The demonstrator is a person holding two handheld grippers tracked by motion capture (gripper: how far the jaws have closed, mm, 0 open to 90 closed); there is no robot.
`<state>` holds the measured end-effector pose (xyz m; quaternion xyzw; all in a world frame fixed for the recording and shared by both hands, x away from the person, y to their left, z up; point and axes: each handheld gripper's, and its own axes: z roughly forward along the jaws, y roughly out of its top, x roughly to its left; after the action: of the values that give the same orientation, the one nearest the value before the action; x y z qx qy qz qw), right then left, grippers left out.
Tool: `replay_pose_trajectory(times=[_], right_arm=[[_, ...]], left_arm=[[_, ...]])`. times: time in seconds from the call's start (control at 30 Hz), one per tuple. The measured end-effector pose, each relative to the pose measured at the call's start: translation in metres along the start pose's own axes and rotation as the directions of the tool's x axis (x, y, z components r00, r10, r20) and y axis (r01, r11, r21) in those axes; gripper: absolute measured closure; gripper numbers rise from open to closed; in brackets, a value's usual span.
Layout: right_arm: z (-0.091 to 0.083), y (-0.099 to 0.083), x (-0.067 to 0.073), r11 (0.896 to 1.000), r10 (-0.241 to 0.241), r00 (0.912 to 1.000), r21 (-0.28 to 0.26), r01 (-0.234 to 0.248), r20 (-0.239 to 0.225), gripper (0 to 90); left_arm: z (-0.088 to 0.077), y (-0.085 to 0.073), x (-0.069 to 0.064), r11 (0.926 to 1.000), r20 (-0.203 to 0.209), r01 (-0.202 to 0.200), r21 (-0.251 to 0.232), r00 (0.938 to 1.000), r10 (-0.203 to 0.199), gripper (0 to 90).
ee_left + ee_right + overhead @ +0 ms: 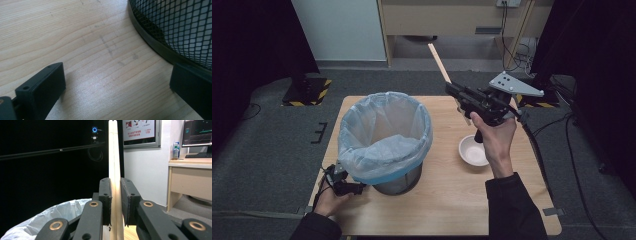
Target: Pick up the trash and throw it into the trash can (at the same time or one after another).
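At table centre-left I see the bin (384, 145), mesh-sided, lined with a pale blue bag (382, 132). My left gripper (347, 187) sits low on the table (447, 200) at the bin's 8 o'clock; jaws wide apart, nothing between them, one jaw right against the bin's base band (152, 42). My right gripper (457, 92) is raised at the bin's 2 o'clock, jaws clamped on a pair of chopsticks (114, 170) that stick out both sides of the pads. White bowl (472, 150) sits on the table at the bin's 3 o'clock, just under my right hand (494, 137). Desk (191, 177) and monitor (197, 132) in the background.
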<state>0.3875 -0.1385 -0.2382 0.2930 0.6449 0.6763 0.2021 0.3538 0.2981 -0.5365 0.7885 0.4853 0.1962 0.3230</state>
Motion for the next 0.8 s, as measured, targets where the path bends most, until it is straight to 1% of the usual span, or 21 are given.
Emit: replay_pose_trajectory(times=[0.43,0.47,0.57,0.67,0.73,0.8], right_arm=[[0.027,0.005,0.022,0.999,-0.031,0.9984,0.023,0.032,-0.047,80.0],[0.029,0.005,0.023,0.999,-0.022,0.9984,0.023,0.024,-0.052,80.0],[0.037,0.005,0.029,0.999,-0.028,0.9975,0.031,0.03,-0.065,80.0],[0.041,0.005,0.032,0.999,-0.029,0.9971,0.036,0.032,-0.07,80.0],[0.045,0.004,0.033,0.999,-0.016,0.9967,0.032,0.018,-0.08,80.0],[0.047,0.003,0.033,0.999,-0.012,0.9969,0.037,0.015,-0.078,80.0]], left_arm=[[0.0,0.0,0.0,1.0,0.001,-0.001,0.0,1.0,0.001,0.0],[0.0,0.0,0.0,1.0,0.001,0.0,0.0,1.0,0.0,0.0],[0.0,0.0,0.0,1.0,0.001,-0.001,0.0,1.0,0.001,0.0],[0.0,0.0,0.0,1.0,0.001,-0.001,0.0,1.0,0.001,0.0],[0.0,0.0,0.0,1.0,0.001,-0.001,0.0,1.0,0.001,0.0],[0.0,0.0,0.0,1.0,0.001,-0.001,0.0,1.0,0.001,0.0]])
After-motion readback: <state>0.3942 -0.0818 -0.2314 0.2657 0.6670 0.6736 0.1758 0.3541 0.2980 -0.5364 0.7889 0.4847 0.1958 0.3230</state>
